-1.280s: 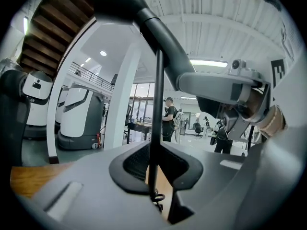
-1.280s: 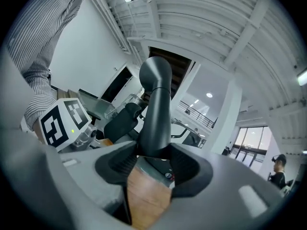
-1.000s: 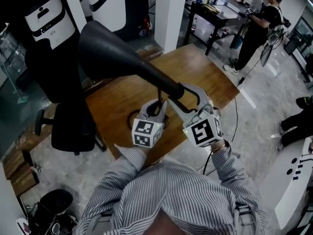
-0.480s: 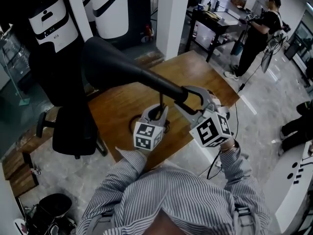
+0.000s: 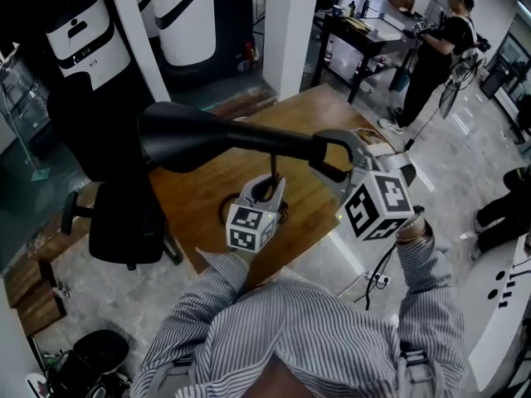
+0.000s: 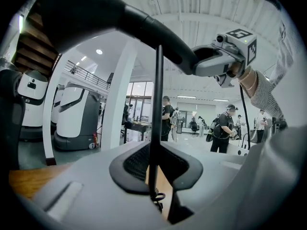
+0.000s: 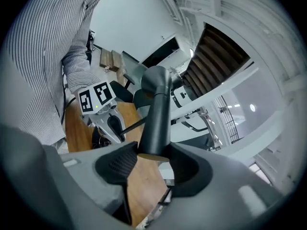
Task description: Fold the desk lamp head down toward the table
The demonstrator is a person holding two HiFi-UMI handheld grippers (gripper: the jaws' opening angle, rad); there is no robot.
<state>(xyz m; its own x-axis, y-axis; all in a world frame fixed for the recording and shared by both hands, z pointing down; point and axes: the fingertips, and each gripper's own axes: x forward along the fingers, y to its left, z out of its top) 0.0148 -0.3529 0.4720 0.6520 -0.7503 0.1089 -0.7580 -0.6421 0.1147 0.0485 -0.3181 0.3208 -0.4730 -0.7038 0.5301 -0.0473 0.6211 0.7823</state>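
Note:
A black desk lamp stands on the wooden table (image 5: 191, 191). Its cone-shaped head (image 5: 207, 139) lies nearly level and points left. My right gripper (image 5: 328, 151) is shut on the narrow rear end of the head, which shows between the pads in the right gripper view (image 7: 154, 114). My left gripper (image 5: 267, 191) is shut on the thin upright stem (image 5: 273, 167), seen as a dark rod (image 6: 156, 114) between its jaws (image 6: 154, 169). The lamp's base is mostly hidden behind the left gripper. The left gripper view shows the head (image 6: 96, 18) overhead.
A black office chair (image 5: 124, 214) stands left of the table. White machines (image 5: 83, 40) and a white pillar (image 5: 290, 23) are behind. A person (image 5: 440, 48) works at a dark table at the back right. A cable (image 5: 383, 264) trails off the table's near right edge.
My right gripper rose and rolled to the right, and the lamp head swung from pointing up-left to nearly level. The left gripper kept still on the stem.

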